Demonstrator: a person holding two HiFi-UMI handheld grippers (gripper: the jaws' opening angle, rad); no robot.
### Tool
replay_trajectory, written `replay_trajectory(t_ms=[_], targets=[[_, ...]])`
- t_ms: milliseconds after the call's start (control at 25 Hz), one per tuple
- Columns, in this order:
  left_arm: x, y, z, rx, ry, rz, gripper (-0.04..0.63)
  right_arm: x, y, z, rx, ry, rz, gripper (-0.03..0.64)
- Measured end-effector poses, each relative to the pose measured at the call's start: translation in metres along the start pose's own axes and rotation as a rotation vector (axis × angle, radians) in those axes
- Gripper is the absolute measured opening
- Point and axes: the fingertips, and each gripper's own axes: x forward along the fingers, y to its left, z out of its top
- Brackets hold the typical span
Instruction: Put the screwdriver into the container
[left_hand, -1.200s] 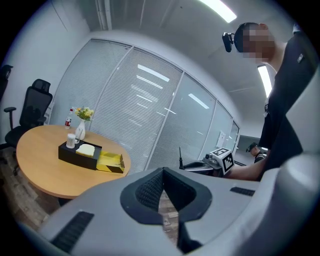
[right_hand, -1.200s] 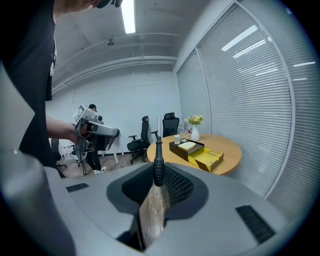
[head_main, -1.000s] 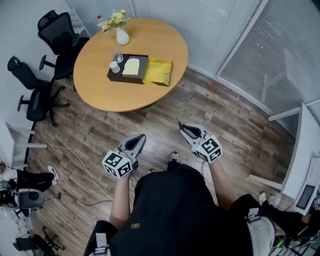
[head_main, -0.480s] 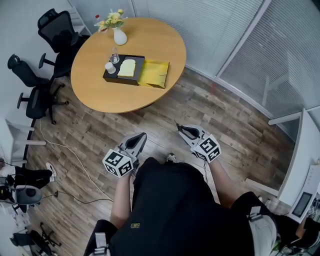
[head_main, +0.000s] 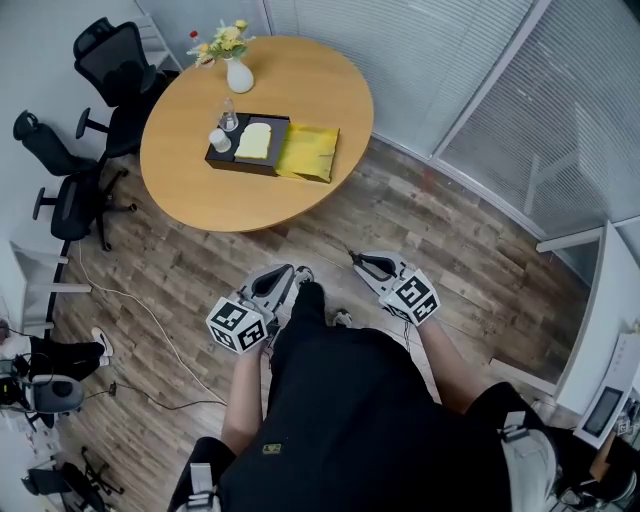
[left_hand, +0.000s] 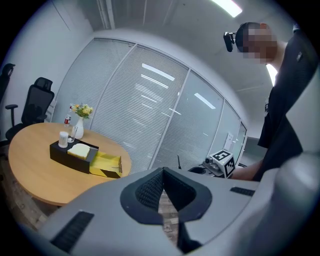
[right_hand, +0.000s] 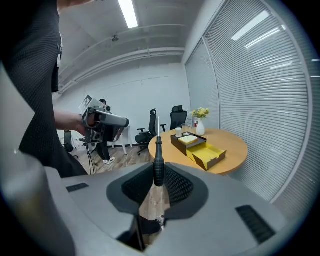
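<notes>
Head view: the yellow container (head_main: 308, 152) sits mid-table beside a black tray (head_main: 222, 152), and the round table (head_main: 200, 185) is well off across the wood floor (head_main: 400, 215). Left gripper view: the left gripper (left_hand: 163, 172) is clenched on nothing. Right gripper view: the right gripper (right_hand: 158, 182) pinches the screwdriver (right_hand: 158, 160) by its handle, shaft upright; carried that far, I reckon it could tilt or slip.

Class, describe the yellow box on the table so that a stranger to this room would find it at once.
Start at the round wooden table beside the blind-covered glass wall. Near its middle lies a black rectangular tray, and the yellow open-topped box sits right beside the tray's end nearest that wall. Unlike the dark tray and the white vase, it is bright yellow and shallow.
</notes>
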Motion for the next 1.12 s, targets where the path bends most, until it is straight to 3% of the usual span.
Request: replay_trajectory(t_ms=[480, 1120], targets=[[0.036, 0.054, 0.039, 0.008, 0.002, -0.066, 0.005, 0.037, -0.038, 0.020, 0.018, 0.032, -0.045, 0.061], [0.064, 0.151, 0.073, -0.010, 0.038, -0.090, 0.005, 0.122, -0.090, 0.051, 0.024, 0.051, -0.071, 0.061]])
